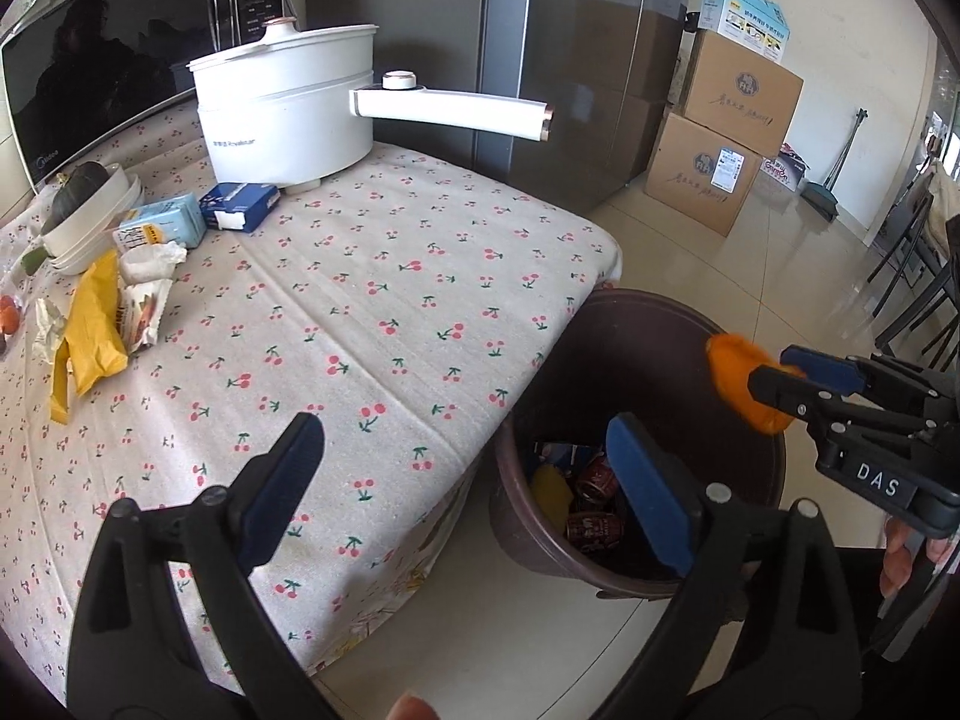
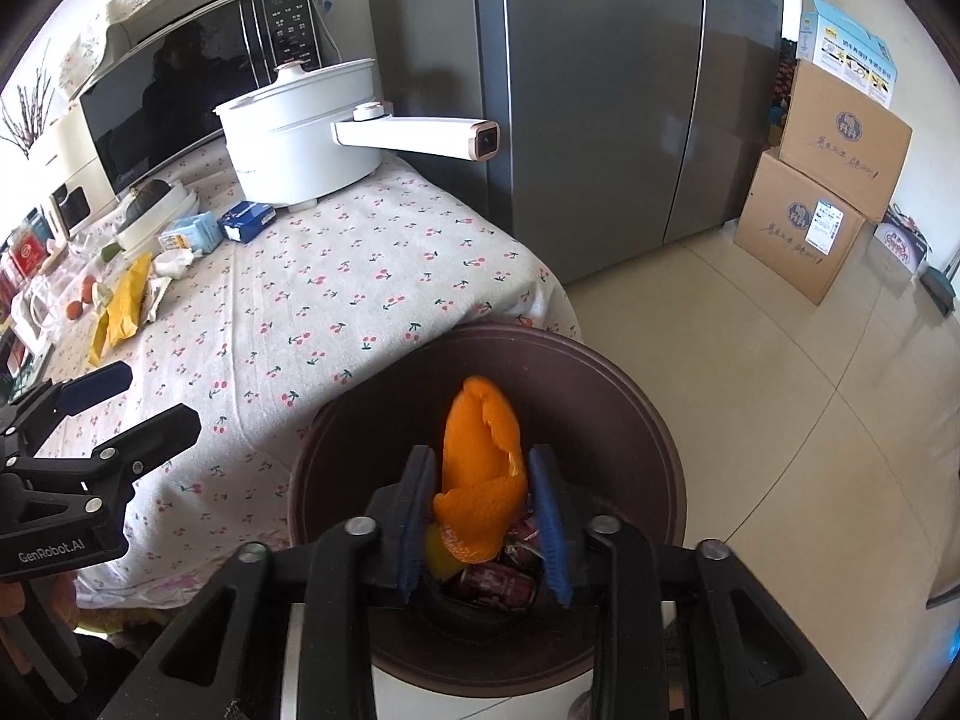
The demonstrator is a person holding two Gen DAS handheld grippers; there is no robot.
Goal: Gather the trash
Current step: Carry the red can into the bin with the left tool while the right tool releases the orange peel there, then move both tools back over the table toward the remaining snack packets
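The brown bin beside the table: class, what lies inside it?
Inside the brown bin: red drink cans, something yellow and a blue-white wrapper. Anything beneath is covered.

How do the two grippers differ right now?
The left gripper is wide open with nothing between its fingers; the right gripper has orange peel between its narrower-set fingers. The left sits over the table edge beside the bin; the right is over the bin's mouth. Both are black with blue pads and point downward.
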